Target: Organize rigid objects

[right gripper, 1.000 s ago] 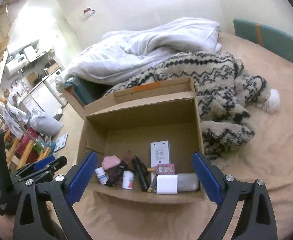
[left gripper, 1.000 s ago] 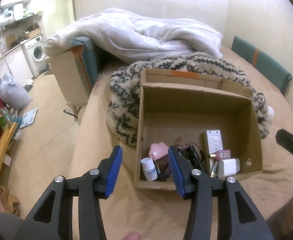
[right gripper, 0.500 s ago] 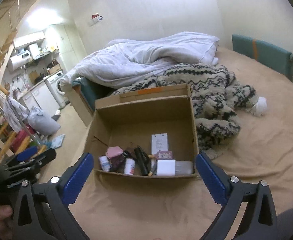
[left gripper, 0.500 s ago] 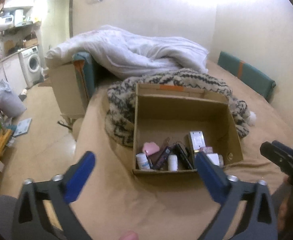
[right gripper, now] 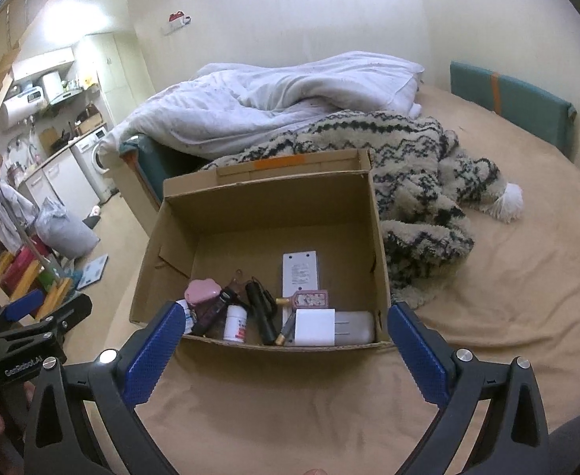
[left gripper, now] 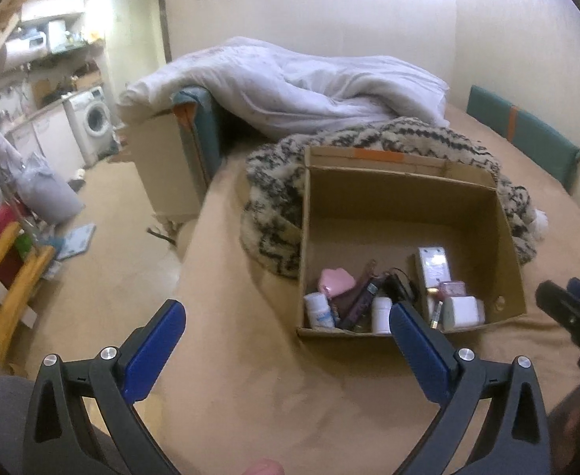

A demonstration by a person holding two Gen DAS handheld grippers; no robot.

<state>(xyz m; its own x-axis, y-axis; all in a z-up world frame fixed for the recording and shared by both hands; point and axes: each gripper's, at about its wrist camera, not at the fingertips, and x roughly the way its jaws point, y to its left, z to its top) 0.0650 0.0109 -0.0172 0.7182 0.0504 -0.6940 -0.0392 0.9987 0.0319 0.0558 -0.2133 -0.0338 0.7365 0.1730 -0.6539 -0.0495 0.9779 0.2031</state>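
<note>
An open cardboard box (left gripper: 401,206) (right gripper: 258,202) stands on the tan bed cover. Along its near wall lie several small objects: a pink case (left gripper: 335,283) (right gripper: 203,291), white pill bottles (left gripper: 318,310) (right gripper: 235,322), dark tubes (right gripper: 260,310), a white remote-like device (right gripper: 298,271), a pink perfume bottle (right gripper: 310,299) and a white charger (right gripper: 314,326). My left gripper (left gripper: 286,322) is open and empty, in front and left of the box. My right gripper (right gripper: 284,324) is open and empty, just before the box's near wall.
A patterned fleece blanket (right gripper: 420,166) and a white duvet (right gripper: 282,99) lie behind the box. Teal cushions (right gripper: 512,99) line the right wall. The bed's left edge (left gripper: 195,245) drops to a floor with a washing machine (left gripper: 92,118) and a wooden rack (left gripper: 8,261).
My left gripper has opened wide and drawn back from the box, leaving a white bottle inside. My right gripper stayed open and pulled back slightly.
</note>
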